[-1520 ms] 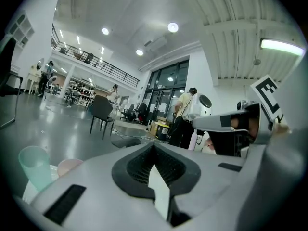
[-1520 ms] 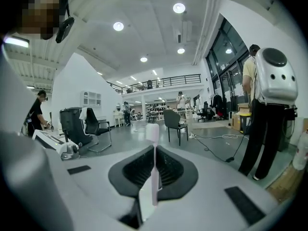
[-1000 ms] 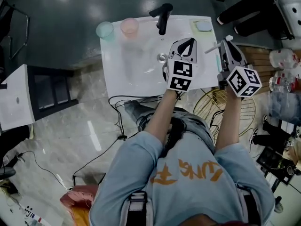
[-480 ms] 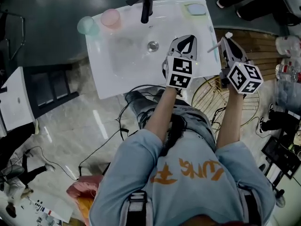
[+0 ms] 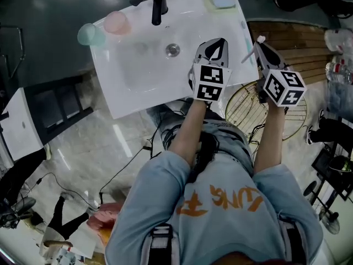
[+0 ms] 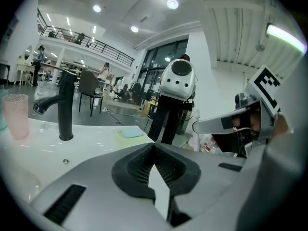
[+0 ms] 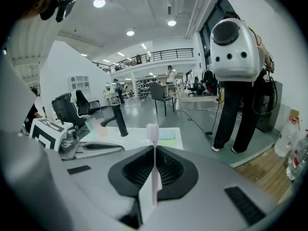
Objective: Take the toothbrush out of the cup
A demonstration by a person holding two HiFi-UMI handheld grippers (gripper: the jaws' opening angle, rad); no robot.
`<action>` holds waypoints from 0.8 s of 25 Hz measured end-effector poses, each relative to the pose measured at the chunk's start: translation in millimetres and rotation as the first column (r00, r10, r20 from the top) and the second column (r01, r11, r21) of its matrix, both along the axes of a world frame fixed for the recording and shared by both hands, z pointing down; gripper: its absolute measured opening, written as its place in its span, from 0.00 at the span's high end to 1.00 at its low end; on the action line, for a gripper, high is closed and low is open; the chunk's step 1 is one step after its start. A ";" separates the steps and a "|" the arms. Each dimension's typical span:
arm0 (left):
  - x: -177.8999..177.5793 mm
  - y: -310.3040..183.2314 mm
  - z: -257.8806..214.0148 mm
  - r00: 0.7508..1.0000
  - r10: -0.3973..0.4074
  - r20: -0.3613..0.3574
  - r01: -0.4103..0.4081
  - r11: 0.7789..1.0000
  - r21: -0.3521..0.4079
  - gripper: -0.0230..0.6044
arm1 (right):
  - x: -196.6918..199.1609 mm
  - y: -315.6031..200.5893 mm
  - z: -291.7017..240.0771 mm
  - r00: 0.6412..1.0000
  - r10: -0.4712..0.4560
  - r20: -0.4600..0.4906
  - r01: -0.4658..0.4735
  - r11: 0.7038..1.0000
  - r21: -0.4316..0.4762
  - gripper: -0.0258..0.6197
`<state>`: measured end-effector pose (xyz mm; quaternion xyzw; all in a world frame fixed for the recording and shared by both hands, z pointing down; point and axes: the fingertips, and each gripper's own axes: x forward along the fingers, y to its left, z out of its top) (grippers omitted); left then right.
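Right gripper view: right gripper (image 7: 153, 174) jaws clenched on the slim pink toothbrush (image 7: 153, 141), bristled head upright. Left gripper (image 6: 156, 172) jaws pressed together, nothing between them. Head view: translucent pink cup (image 5: 117, 22) stands well apart, at the far corner of the glossy white sink (image 5: 138, 73).

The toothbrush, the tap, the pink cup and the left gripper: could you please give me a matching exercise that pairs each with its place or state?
Things:
1. toothbrush
2. tap
3. pink cup
4. left gripper

Places or states:
A. shut, with nothing between its jaws
B. upright beside the green cup
C. clamped in the right gripper
D. black, at the back edge of the sink

Pairs: 1-C, 2-D, 3-B, 4-A
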<state>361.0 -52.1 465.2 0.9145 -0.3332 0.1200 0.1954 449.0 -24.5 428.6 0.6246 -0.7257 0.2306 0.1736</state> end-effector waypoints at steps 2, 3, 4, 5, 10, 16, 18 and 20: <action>0.2 -2.2 2.9 1.000 -0.004 0.000 0.004 1.000 -0.006 0.94 | -0.1 -2.4 5.3 1.000 -0.009 -0.005 0.009 1.000 -0.019 0.91; -0.1 -3.6 4.7 1.000 -0.007 -0.002 0.007 1.000 -0.011 0.94 | -0.1 -3.9 8.0 1.000 -0.013 -0.005 0.012 1.000 -0.028 0.91; -0.4 -5.0 6.4 1.000 -0.010 -0.004 0.010 1.000 -0.016 0.94 | 0.1 -5.2 10.7 1.000 -0.014 -0.006 0.014 0.999 -0.037 0.90; -0.7 -6.6 7.8 1.000 -0.014 -0.006 0.013 1.000 -0.021 0.94 | 0.5 -6.6 13.0 1.000 -0.015 -0.006 0.014 0.999 -0.044 0.90; -4.8 -18.1 13.9 0.999 -0.040 -0.010 0.040 0.998 -0.040 0.94 | 0.8 -16.9 23.7 1.000 -0.025 -0.015 0.023 0.998 -0.067 0.90; -8.0 -32.9 23.4 0.998 -0.067 -0.008 0.067 0.996 -0.056 0.94 | 1.7 -32.8 39.7 1.000 -0.030 -0.001 0.029 0.996 -0.085 0.90; -8.5 -36.3 23.7 0.997 -0.073 -0.006 0.073 0.996 -0.059 0.94 | 3.0 -36.3 44.6 1.000 -0.026 0.000 0.025 0.995 -0.097 0.91; -9.6 -40.4 25.7 0.997 -0.080 -0.003 0.080 0.995 -0.064 0.94 | 3.8 -40.5 51.4 1.000 -0.023 -0.006 0.023 0.993 -0.113 0.90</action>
